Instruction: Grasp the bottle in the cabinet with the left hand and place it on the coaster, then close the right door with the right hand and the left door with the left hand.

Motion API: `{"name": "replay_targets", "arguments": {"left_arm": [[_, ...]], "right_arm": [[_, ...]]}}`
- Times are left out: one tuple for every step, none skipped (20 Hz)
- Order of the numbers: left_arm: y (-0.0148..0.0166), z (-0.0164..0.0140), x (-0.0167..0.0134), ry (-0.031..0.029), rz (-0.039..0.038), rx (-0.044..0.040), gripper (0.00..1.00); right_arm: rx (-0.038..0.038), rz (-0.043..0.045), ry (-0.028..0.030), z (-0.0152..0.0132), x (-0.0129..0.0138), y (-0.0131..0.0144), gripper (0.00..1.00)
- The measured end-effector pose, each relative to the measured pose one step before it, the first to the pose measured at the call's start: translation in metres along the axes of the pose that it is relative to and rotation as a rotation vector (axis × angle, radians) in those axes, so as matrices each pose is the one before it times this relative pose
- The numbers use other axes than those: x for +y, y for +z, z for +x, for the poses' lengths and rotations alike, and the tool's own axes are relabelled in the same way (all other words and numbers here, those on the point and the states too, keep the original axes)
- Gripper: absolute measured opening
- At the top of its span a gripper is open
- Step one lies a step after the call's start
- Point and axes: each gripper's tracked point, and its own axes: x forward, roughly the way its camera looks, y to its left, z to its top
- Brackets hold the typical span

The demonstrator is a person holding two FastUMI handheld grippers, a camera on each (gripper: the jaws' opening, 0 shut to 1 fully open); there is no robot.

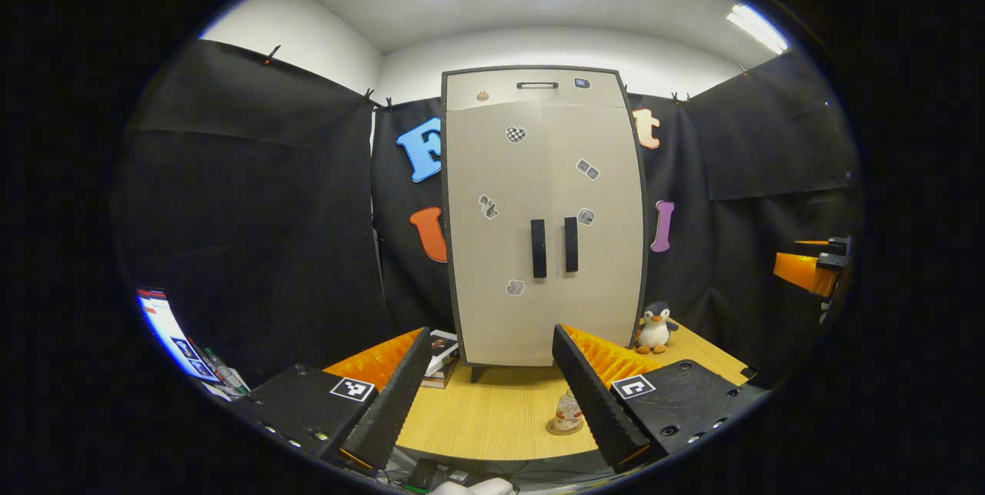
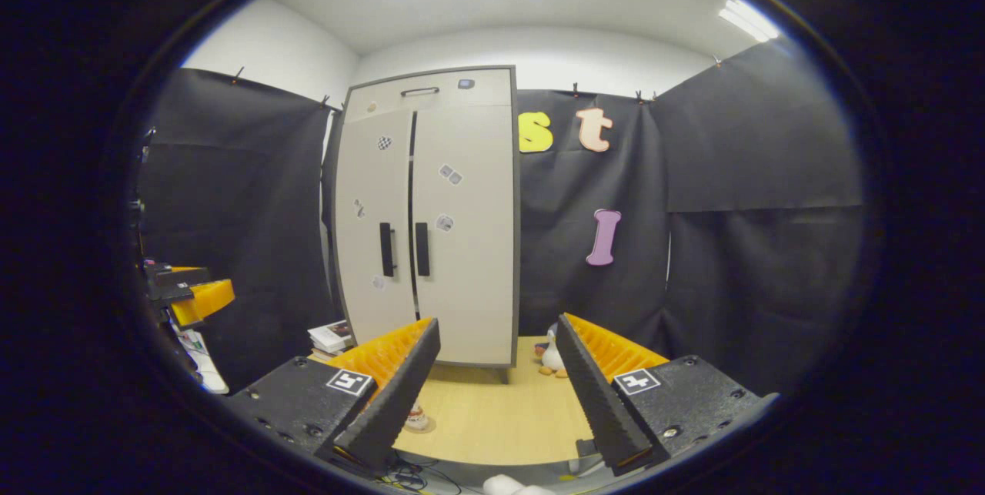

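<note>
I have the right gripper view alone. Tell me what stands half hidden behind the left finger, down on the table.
Observer: In the left gripper view it is clear of the fingers: a small clear bottle, upright on a round coaster.
Operator: Now report the cabinet as seen from the front.
Observer: The left gripper view faces the cabinet head-on, and it looks fully shut, with no gap down the middle.

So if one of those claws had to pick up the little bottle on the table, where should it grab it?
Probably around the body, below the cap, coming in level from the table's front edge. The bottle stands upright on its coaster, so its rounded sides face the fingers, and the left gripper is open. The cabinet stands behind it, so the front looks freest.
</note>
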Motion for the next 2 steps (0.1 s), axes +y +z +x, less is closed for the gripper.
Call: {"name": "replay_targets", "arguments": {"left_arm": [[-0.00013,0.00021,0.00008,0.00012,0.00098,0.00042,0.96],[0.00018,-0.00017,0.00008,0.00065,-0.00065,-0.00046,0.96]], "right_arm": [[0.00135,-0.00054,-0.00098,0.00097,-0.00053,-0.00057,0.99],[-0.00034,0.00057,0.00088,0.00106,0.00055,0.00051,0.99]]}}
